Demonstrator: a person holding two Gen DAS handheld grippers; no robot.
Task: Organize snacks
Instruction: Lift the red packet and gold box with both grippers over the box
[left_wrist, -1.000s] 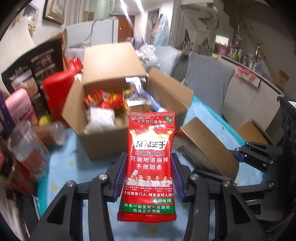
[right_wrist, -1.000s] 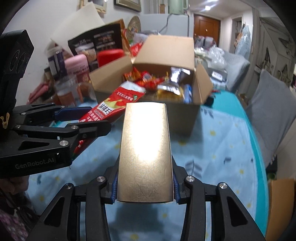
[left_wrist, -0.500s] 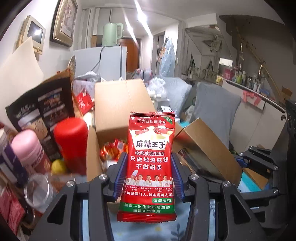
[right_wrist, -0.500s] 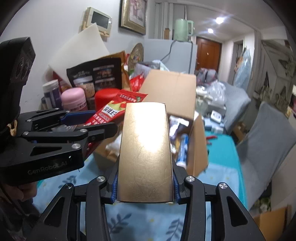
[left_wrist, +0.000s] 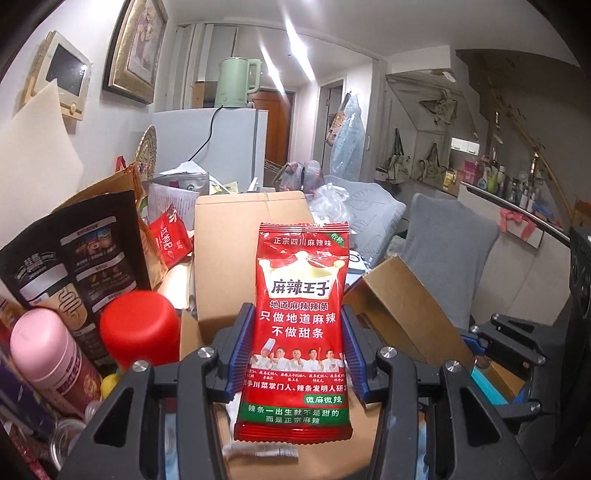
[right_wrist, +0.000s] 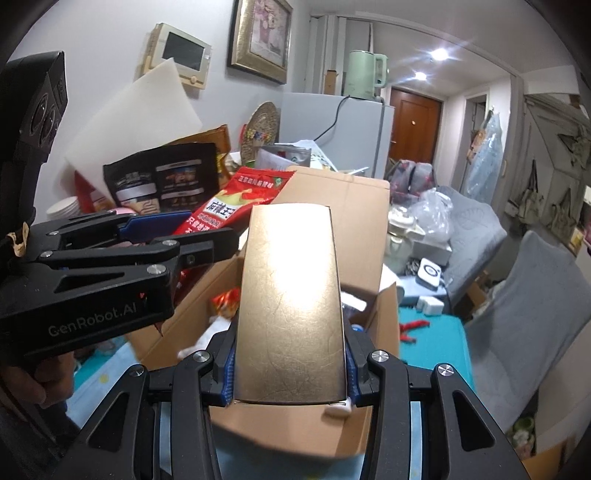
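While the left tongs clench a red snack packet upright by its long edges, the right tongs grasp a gold box the same way. Both are held above the open cardboard box of snacks, which stands on the blue-clothed worktop, the packet left of the gold box.

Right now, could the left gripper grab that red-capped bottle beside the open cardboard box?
Probably not: the left gripper is shut on the red snack packet, so its jaws are full. The red-capped bottle stands unblocked, beside the cardboard box, once the packet is dropped.
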